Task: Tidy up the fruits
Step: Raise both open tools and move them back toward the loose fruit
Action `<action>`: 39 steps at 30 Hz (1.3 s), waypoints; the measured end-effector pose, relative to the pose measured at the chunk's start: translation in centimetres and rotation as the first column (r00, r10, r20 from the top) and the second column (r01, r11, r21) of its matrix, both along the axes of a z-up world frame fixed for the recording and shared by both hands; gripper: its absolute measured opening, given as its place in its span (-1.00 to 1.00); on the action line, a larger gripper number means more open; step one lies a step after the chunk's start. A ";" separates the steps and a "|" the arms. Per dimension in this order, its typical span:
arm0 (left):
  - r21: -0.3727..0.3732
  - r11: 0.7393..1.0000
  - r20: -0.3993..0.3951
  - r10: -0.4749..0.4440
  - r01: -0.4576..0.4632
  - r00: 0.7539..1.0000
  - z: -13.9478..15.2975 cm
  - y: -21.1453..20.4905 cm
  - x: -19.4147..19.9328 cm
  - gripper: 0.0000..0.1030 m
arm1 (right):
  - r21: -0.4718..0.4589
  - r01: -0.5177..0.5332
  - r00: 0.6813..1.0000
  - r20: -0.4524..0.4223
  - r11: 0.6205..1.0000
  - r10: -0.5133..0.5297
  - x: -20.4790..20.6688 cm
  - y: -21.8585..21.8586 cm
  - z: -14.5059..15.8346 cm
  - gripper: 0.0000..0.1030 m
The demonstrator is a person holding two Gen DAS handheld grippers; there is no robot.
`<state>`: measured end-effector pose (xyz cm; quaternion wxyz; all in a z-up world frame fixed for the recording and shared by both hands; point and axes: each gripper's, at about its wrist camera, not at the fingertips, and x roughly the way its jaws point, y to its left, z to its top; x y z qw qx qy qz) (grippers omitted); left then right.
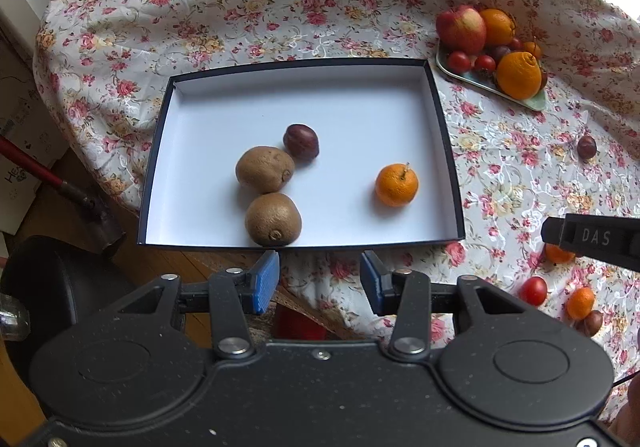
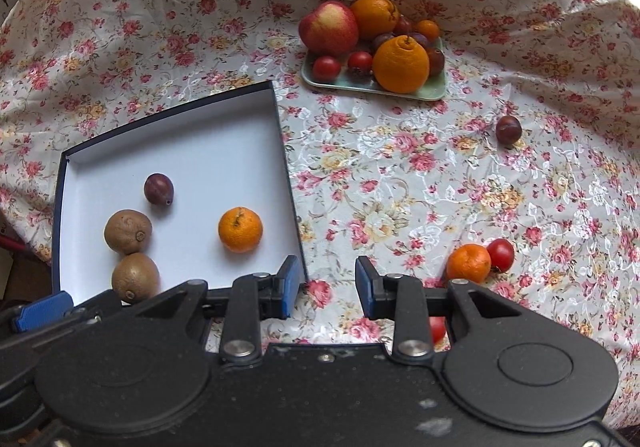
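White-lined box (image 1: 360, 103) holding two kiwis (image 1: 265, 169), a plum (image 1: 301, 140) and a mandarin (image 1: 397, 184), the left gripper (image 1: 320, 281) and right gripper (image 2: 327, 285) both hanging empty-jawed, parted, near its front edge.

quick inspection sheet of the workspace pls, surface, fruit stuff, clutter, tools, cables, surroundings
surface: floral tablecloth, wrinkled, draped over the table edge
job's things: shallow box holding two kiwis, one plum, one mandarin; green tray piled with apple, oranges, tomatoes, plums; loose plum, mandarin and tomato on the cloth
clutter: nothing seen
grippers: left tool open, empty; right tool open, empty
cables: nothing seen
surroundings: wooden floor, red-handled implement, cardboard boxes at left
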<state>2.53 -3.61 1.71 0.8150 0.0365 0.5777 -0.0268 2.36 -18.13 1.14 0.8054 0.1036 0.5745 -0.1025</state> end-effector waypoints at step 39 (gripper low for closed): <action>-0.002 0.963 -0.010 -0.269 0.269 0.963 3.2 -15.1 -11.6 0.00 | 0.107 0.368 0.929 -0.005 0.924 -0.369 -12.9 -17.4 3.3 -0.35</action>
